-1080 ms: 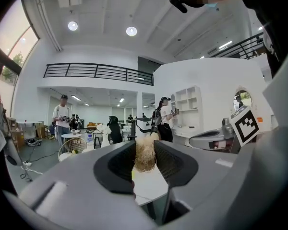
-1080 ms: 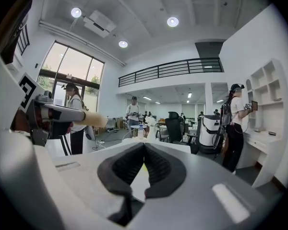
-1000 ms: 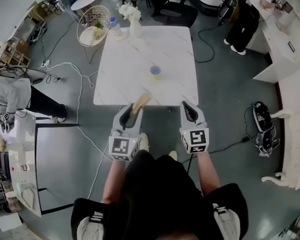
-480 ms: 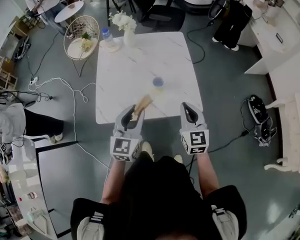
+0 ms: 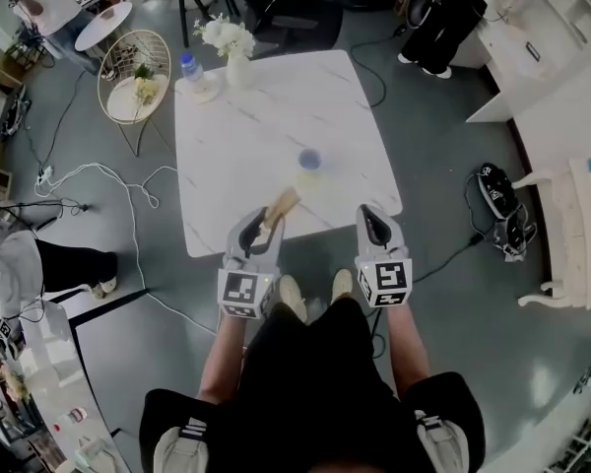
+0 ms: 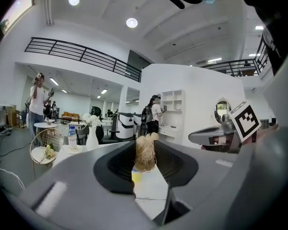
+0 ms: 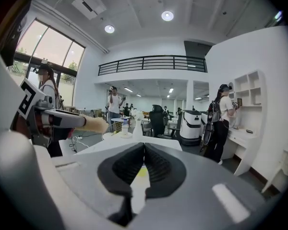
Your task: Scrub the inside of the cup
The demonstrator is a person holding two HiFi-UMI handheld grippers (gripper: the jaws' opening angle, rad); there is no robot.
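A small cup (image 5: 310, 159) with a bluish top stands on the white marble table (image 5: 236, 146), towards its near right. My left gripper (image 5: 267, 215) is shut on a tan fibrous scrubber (image 5: 282, 204), which sticks out forward over the table's near edge, short of the cup. In the left gripper view the scrubber (image 6: 145, 153) is clamped between the jaws, with the yellowish cup (image 6: 137, 176) beyond it. My right gripper (image 5: 367, 210) hovers at the near edge, shut and empty. Its own view shows its pads (image 7: 134, 161) pressed together, and the left gripper (image 7: 62, 120) to its left.
At the table's far left stand a vase of white flowers (image 5: 233, 53) and a water bottle (image 5: 188, 68). A round wire side table (image 5: 132, 79) lies beyond. Cables (image 5: 128, 180) trail over the floor at the left. A black bag (image 5: 496, 197) and white counters are at the right, and people stand at the back.
The table has come nearer in the head view, and both grippers now reach its near edge. The left gripper still holds the scrubber, and the right stays shut.
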